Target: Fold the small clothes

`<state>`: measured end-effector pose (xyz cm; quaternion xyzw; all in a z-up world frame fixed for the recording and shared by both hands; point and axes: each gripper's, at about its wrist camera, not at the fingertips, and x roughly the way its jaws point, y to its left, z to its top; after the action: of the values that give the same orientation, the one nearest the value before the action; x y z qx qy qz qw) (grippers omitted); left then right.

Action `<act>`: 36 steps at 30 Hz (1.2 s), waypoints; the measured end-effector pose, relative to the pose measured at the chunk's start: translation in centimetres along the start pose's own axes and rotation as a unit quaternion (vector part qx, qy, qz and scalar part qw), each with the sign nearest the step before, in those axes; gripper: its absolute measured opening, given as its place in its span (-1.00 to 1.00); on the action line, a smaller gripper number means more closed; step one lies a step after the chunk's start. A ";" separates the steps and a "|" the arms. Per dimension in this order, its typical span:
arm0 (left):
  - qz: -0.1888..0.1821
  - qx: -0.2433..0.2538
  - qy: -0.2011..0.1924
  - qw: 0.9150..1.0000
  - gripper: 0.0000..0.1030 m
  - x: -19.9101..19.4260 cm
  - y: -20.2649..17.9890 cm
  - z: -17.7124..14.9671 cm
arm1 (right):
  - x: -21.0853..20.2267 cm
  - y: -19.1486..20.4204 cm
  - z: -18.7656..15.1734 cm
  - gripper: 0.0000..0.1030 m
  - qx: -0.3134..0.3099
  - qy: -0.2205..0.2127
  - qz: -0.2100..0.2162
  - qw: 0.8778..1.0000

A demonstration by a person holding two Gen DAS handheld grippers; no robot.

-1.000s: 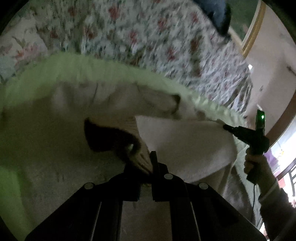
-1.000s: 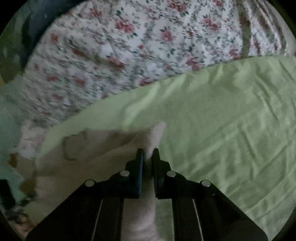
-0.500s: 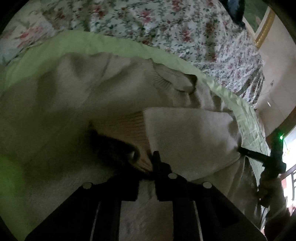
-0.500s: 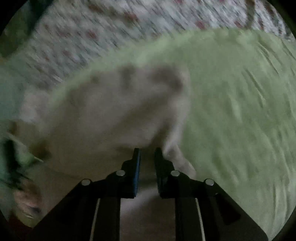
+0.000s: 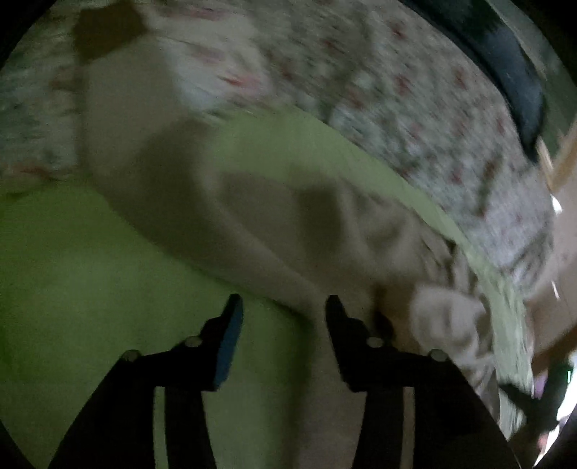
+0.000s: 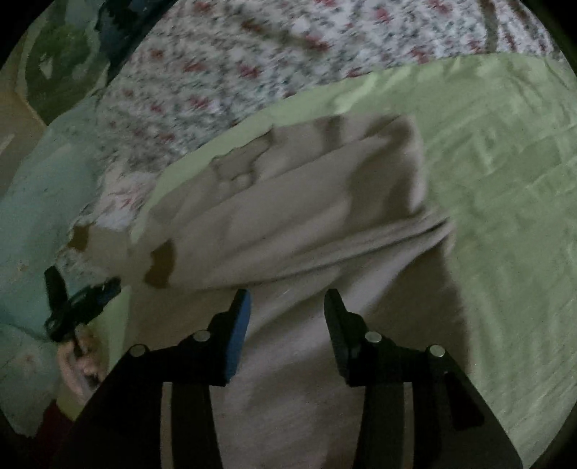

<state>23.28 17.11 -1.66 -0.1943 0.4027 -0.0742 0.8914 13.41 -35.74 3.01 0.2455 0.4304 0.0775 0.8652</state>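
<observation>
In the left wrist view the left gripper [image 5: 283, 306] fills the bottom centre of the frame with its jaws spread wide and nothing between them. Under the gap lies the green sheet [image 5: 90, 274] on the left side and the edge of the beige sweater [image 5: 259, 216] on the right side. The sweater runs as a broad band from the upper left of the frame down to the lower right, where it bunches into folds (the whole view is blurred, so finer detail cannot be told). A brown patch [image 5: 104, 32] shows at the top left. The floral bedspread [image 5: 414, 119] covers the upper right, and at the far lower right edge the right gripper [image 5: 537, 400] shows only as a dark shape.

In the right wrist view the right gripper [image 6: 286, 306] also sits at the bottom centre, jaws wide apart and empty, hovering over the sweater [image 6: 306, 223]. The sweater lies folded on the green sheet [image 6: 505, 216], filling the middle of the frame, with a layered edge running across just above the fingertips and a brown cuff [image 6: 162, 265] at its left end. The bedspread [image 6: 270, 61] spans the top. At the lower left the left gripper [image 6: 83, 303] appears as a dark tool held by a hand [image 6: 77, 360], just beside the sweater's left end; its jaws cannot be made out from here.
</observation>
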 end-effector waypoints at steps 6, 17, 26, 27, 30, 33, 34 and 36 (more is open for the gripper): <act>0.073 -0.064 -0.069 0.993 0.38 -1.6 7.5 6.1 | 1.3 1.6 -1.8 -0.07 -0.001 0.026 0.014 1.000; 0.132 -0.091 -0.133 0.978 -0.13 -1.3 12.2 16.1 | 2.4 1.9 -3.2 -0.05 0.014 0.055 0.012 0.998; 0.096 -0.004 -0.150 0.984 -0.93 -3.4 5.5 13.1 | 1.9 1.7 -4.0 -0.05 0.022 0.058 0.011 0.998; 0.079 0.004 -0.148 0.986 -0.93 -3.6 4.3 12.4 | 1.7 1.8 -4.0 -0.05 0.020 0.056 0.013 0.998; 0.034 0.031 -0.137 0.990 -0.93 -3.7 0.0 10.2 | 1.1 1.9 -3.9 -0.05 0.017 0.049 0.017 0.998; -0.009 0.064 -0.113 0.991 -0.93 -3.0 -5.1 7.4 | 0.4 1.5 -3.7 -0.05 0.025 0.041 0.019 0.999; -0.021 0.071 -0.107 0.992 -0.93 -2.7 -6.5 6.6 | 0.3 1.3 -3.7 -0.05 0.026 0.039 0.019 0.999; -0.062 0.084 -0.088 0.991 -0.93 -1.8 -9.9 4.5 | -0.2 1.0 -3.7 -0.05 0.029 0.035 0.017 0.999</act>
<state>25.67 9.88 6.35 -0.1497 0.3019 -0.1455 0.9302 10.53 -33.60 1.77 0.2753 0.4584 0.0882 0.8404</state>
